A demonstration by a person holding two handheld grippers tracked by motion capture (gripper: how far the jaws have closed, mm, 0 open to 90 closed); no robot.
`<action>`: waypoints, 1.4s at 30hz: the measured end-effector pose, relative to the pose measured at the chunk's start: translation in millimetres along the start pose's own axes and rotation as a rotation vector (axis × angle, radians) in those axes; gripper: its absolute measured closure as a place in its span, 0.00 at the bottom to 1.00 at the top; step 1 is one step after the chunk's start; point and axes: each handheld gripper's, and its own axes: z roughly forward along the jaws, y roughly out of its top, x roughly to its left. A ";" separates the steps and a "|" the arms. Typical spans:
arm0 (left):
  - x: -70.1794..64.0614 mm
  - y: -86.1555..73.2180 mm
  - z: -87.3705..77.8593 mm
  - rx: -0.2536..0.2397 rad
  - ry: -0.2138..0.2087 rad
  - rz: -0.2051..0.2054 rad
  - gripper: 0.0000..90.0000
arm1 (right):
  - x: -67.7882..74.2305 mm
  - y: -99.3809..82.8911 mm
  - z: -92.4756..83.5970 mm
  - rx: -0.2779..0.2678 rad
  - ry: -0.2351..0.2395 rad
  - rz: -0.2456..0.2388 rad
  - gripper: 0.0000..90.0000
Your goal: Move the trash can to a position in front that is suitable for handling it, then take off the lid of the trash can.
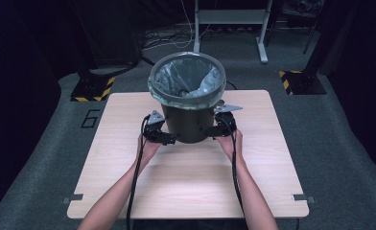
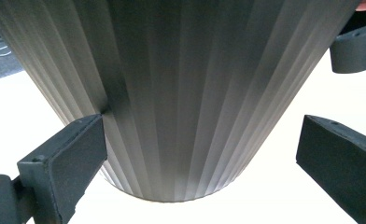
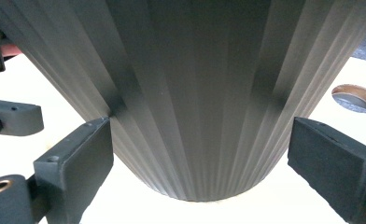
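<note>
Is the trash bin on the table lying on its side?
No, the trash bin stands upright on the table, its bag-lined opening facing up.

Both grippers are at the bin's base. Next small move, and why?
Probably press both grippers inward against the ribbed bin. The left gripper and right gripper flank its lower wall from opposite sides, jaws open too narrow to span it, so only a two-handed squeeze could move it.

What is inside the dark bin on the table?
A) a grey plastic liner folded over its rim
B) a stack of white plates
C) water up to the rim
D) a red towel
A: in the high view a grey liner lines the bin and folds over its rim.
</note>
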 end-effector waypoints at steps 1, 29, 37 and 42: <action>0.4 0.0 0.4 0.002 0.000 0.006 0.02 | -0.8 0.3 0.2 0.001 0.002 0.002 0.07; 25.1 -2.4 -28.5 0.026 -0.002 -0.055 0.00 | -14.4 8.7 -34.7 -0.011 -0.048 -0.003 0.09; 37.6 7.8 -42.9 0.093 -0.011 -0.091 0.00 | -22.4 20.4 -56.2 -0.010 -0.061 0.015 0.09; 49.9 18.1 -49.9 0.136 -0.033 -0.116 0.00 | -27.9 31.4 -65.9 0.021 -0.066 0.018 0.09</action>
